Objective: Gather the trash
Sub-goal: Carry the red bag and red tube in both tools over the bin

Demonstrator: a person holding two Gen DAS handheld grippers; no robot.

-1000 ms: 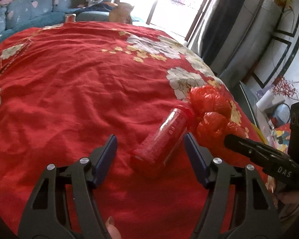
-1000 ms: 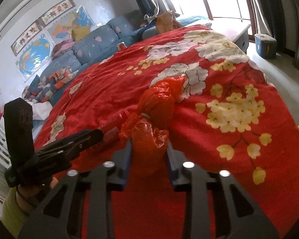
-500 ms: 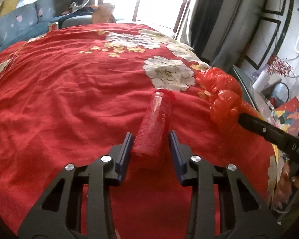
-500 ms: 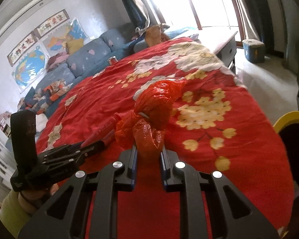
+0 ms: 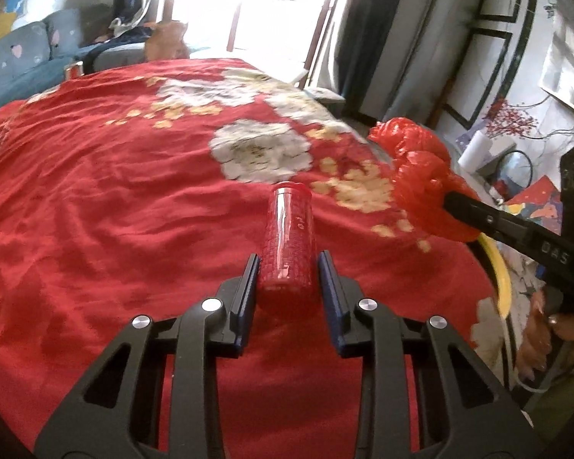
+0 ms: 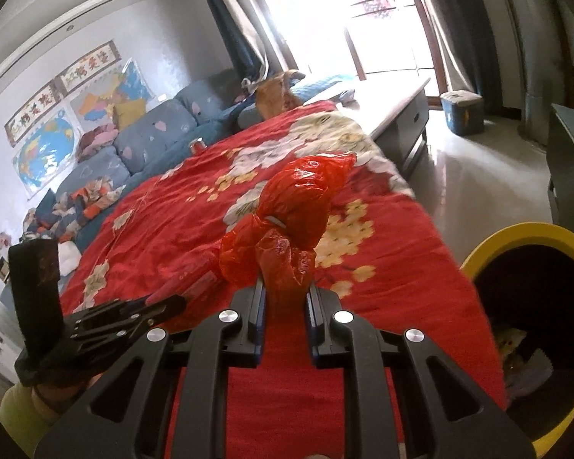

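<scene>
Holding: left gripper (image 5: 287,267) clamped on one clear ribbed plastic bottle (image 5: 288,241), jaws just closed onto it; bottle is off the red floral bedspread (image 5: 95,199)
Right gripper (image 6: 284,298): pinched tight on one crumpled red plastic bag (image 6: 291,225), lifted above the bed edge
Container: one yellow-rimmed round bin (image 6: 516,231), right of the bed; some pale scraps inside, contents unclear
Count: two trash items, one per gripper
</scene>
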